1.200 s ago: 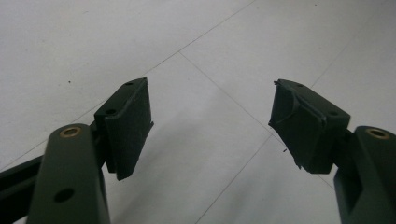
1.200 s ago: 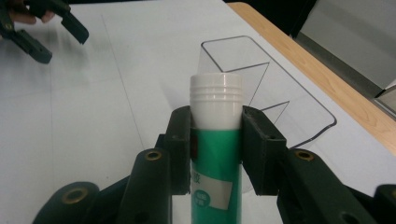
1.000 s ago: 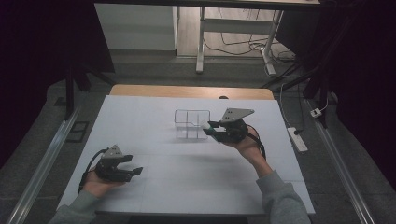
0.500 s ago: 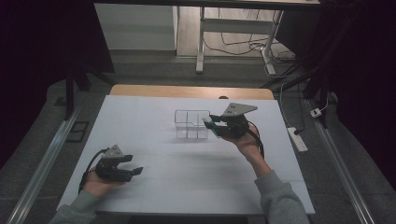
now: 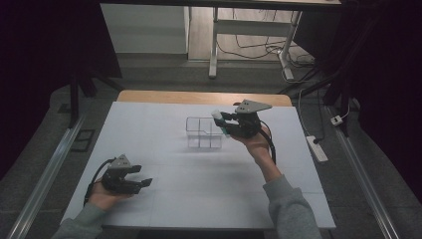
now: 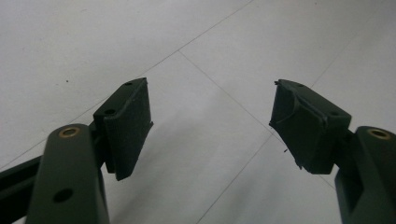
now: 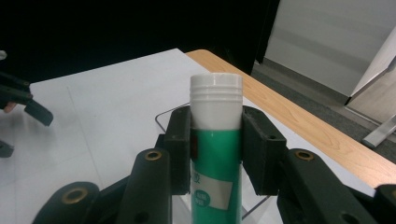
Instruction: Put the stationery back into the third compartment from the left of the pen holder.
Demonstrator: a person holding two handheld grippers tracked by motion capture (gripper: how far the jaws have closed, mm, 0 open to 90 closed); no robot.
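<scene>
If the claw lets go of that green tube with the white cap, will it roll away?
Probably, if it lands sideways: the green tube looks round and smooth. Its flat white cap might let it stand, though so tall and narrow it would likely tip. It seems stiff, since the right gripper pinches it without denting.

White table (image 5: 199, 199), power strip (image 5: 317, 148).

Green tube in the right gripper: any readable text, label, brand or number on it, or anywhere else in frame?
Green tube, white label patch near its lower end: one small character and a round green mark below it, too small and blurred to read.
Tube's white cap: ridges, no text.
Clear organizer: no print visible.
Right gripper and left gripper: no markings.
</scene>
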